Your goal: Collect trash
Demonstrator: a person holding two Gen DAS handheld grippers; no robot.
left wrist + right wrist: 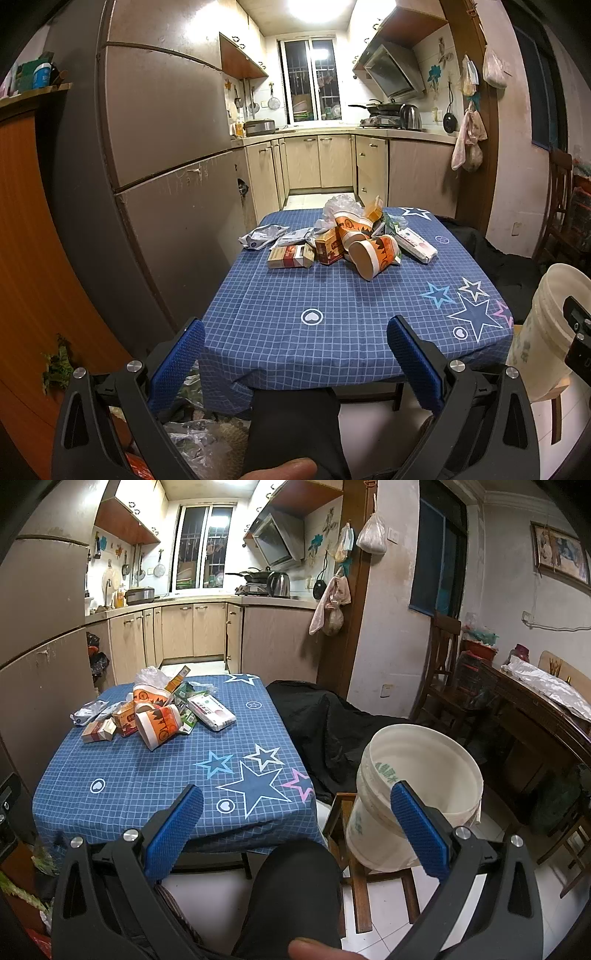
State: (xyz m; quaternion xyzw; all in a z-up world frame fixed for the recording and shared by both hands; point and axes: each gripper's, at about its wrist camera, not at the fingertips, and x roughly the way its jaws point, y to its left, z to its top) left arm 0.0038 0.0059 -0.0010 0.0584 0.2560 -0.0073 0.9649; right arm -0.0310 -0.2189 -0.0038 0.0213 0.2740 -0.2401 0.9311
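A table [332,295] with a blue checked cloth fills the middle of both views. A white bucket [417,794] stands on a wooden stool at lower right of the right view. The trash pile [351,236] of paper cups, cartons and wrappers lies on the table's far end. The left gripper [295,354] and the right gripper [297,823] are both spread wide and empty.

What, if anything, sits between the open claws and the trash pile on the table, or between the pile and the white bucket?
Nothing visible. Only bare blue tablecloth lies between the left claw, the right claw and the trash pile. The white bucket stands open-topped on a wooden stool off the table's right corner, with nothing between.
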